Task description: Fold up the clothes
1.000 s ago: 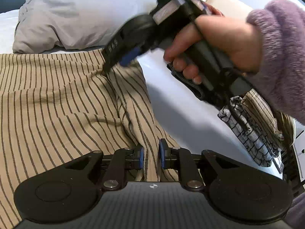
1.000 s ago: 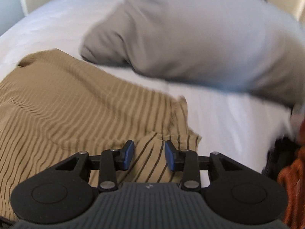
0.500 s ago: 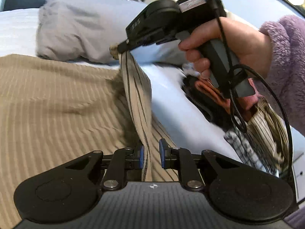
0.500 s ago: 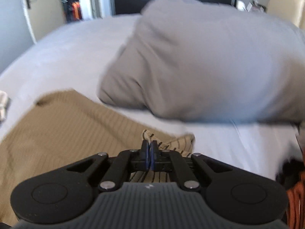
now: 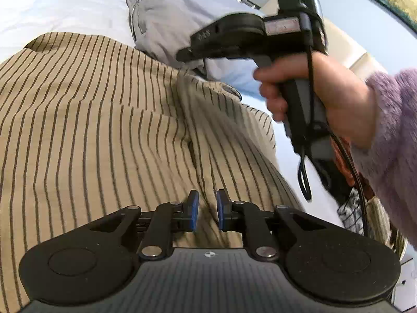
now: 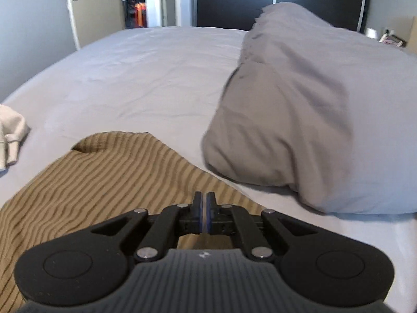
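Left wrist view: left tool point(image 5: 207, 210), pads slightly parted around a ridge of the tan striped garment point(image 5: 104, 130) spread on the bed point(image 5: 52, 5); right tool point(image 5: 182, 53) lifting the garment's far edge. Grey pillow point(image 5: 166, 13) behind.

Right wrist view: right tool point(image 6: 204, 215) pinched closed on the garment point(image 6: 104, 177). Pillow point(image 6: 312, 120) right; white cloth point(image 6: 10, 133) at left edge.

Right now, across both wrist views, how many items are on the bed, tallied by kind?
Tan striped garment: 1
Grey pillow: 1
White cloth item at the left edge: 1
Mixed clothes pile beside the right hand: 1 pile, pieces uncountable
Total: 4 on the white sheet, pile counted as one.
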`<state>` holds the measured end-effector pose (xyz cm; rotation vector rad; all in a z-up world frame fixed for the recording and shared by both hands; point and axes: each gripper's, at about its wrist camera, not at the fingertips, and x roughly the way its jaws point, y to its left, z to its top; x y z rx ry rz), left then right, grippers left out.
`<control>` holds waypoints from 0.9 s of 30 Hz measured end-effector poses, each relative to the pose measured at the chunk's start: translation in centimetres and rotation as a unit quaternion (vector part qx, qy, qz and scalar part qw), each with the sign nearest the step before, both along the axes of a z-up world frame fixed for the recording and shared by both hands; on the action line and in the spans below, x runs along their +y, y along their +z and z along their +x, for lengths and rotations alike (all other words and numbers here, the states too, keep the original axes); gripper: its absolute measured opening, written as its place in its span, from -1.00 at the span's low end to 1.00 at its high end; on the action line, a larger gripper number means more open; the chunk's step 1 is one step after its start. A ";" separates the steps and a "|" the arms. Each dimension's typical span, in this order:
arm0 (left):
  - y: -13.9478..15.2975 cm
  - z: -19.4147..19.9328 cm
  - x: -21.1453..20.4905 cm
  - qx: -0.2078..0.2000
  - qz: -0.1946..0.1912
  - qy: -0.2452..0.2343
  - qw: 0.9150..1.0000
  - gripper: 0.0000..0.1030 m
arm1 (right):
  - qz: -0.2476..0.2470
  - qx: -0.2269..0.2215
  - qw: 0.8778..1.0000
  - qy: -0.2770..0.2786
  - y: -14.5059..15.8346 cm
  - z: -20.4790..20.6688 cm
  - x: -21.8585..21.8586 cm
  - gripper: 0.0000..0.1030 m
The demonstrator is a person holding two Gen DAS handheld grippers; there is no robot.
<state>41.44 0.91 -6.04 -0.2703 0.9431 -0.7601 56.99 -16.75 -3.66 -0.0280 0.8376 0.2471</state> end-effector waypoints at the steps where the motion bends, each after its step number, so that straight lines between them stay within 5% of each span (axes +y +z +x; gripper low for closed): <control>1: 0.0 -0.1 -0.1 -0.002 0.005 -0.006 1.000 -0.72 | 0.023 0.008 1.000 0.014 -0.2 0.3 -0.1 -0.84; 3: 0.1 -0.6 -0.3 -0.010 0.013 -0.015 1.000 -0.56 | 0.025 0.002 0.999 0.023 -0.1 0.4 -0.1 -0.67; 4: 0.3 -1.0 -0.5 -0.015 0.015 -0.021 1.000 -0.50 | 0.012 -0.005 0.999 0.030 0.3 0.2 -0.2 -0.35; 5: 0.4 -1.3 -0.7 -0.019 0.018 -0.026 0.999 -0.48 | -0.001 -0.012 0.999 0.037 0.6 0.1 -0.4 -0.29; 12: 1.5 -3.9 -2.8 -0.038 0.028 -0.070 0.996 -0.48 | -0.032 0.015 0.999 -0.017 2.4 -1.7 -8.9 -0.42; 19: 2.7 -3.4 -5.5 -0.052 0.051 -0.080 0.994 -0.48 | -0.037 0.043 0.997 -0.044 0.5 -7.5 -16.3 -0.51; 21: 3.6 -2.5 -6.7 -0.059 0.058 -0.071 0.994 -0.42 | -0.034 0.048 0.997 -0.045 -0.7 -8.8 -17.5 -0.51; 23: 4.5 -1.6 -7.9 -0.065 0.066 -0.061 0.994 -0.07 | -0.021 0.049 0.998 -0.045 -1.9 -10.0 -18.0 -0.51; 27: 5.6 1.2 -11.7 -0.065 0.073 -0.046 0.994 -0.04 | 0.038 0.047 0.997 -0.056 -3.2 -10.9 -19.5 -0.47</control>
